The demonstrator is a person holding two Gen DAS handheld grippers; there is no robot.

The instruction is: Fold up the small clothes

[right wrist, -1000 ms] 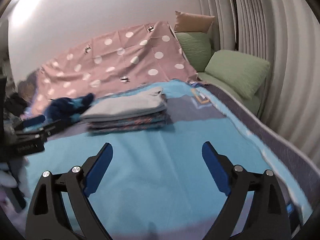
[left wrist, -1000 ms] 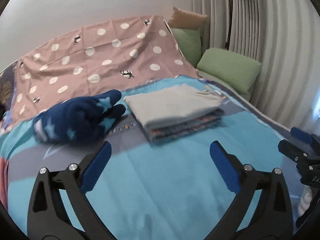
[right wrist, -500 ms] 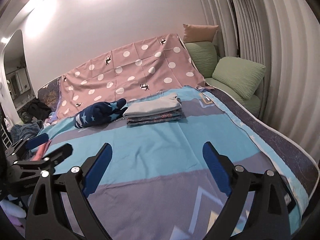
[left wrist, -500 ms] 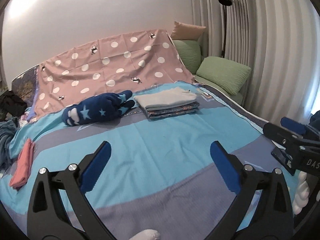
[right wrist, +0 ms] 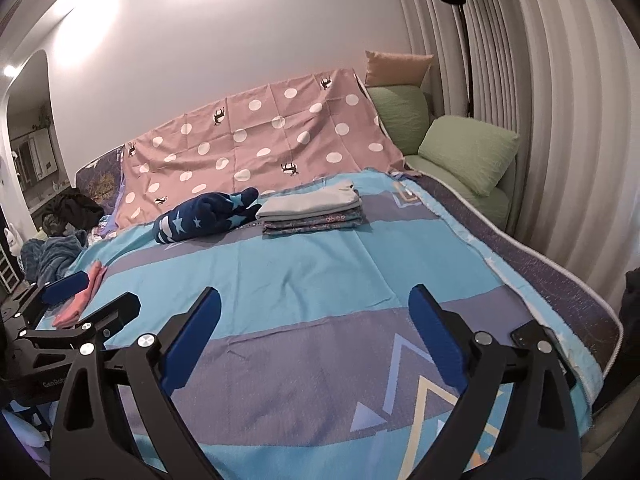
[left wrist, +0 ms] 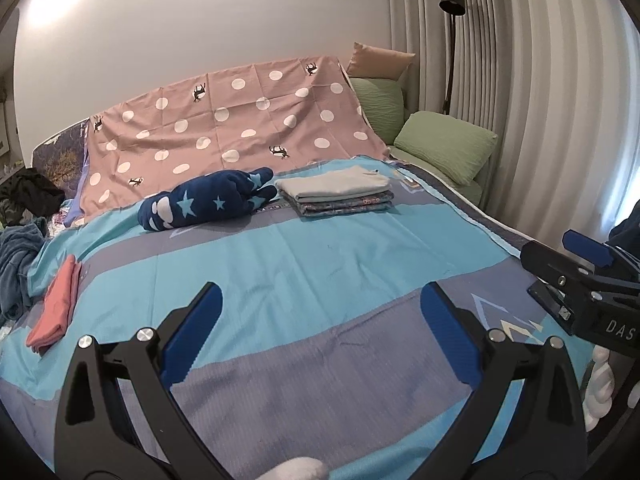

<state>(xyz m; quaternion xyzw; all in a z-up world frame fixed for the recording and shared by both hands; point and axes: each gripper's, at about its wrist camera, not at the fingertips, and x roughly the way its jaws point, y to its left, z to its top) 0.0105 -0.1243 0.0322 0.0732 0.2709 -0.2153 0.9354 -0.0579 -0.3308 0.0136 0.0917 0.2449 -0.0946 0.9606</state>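
A stack of folded clothes with a grey piece on top lies at the far side of the blue bed cover; it also shows in the right wrist view. A navy star-print garment lies bunched to its left, seen too in the right wrist view. A folded pink piece lies at the bed's left edge. My left gripper is open and empty over the near bed. My right gripper is open and empty, beside the left one.
A pink polka-dot sheet covers the headboard. Green pillows and a beige one sit at the right, by a floor lamp and curtains. Dark clothes and a blue blanket pile at the left.
Both grippers have pulled back from the folded stack toward the near end of the bed, so the whole bed now shows. Both stay open and empty.
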